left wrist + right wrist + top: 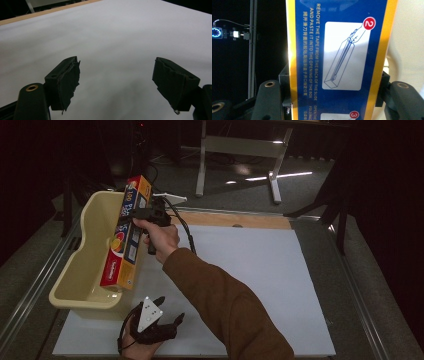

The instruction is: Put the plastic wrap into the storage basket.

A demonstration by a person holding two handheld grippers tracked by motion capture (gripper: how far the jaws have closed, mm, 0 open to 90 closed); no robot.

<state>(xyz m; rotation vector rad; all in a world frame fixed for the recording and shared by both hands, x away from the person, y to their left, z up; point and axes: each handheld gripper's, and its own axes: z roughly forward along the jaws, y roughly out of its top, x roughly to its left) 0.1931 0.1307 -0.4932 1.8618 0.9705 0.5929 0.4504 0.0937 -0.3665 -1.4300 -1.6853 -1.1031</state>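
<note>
- The right gripper (150, 215) pinched the box (126, 237) mid-length, tilted over the bin (75, 275).
- Box looked light, stiff, slick; flat sides suited gripping.
- The left gripper (150, 320) sat near, jaws spread.

A dim room was seen: grey floor (240, 175) marked by light reflections, a white table frame (240, 145) set beyond, black curtains (390, 195) hung alongside.
</note>
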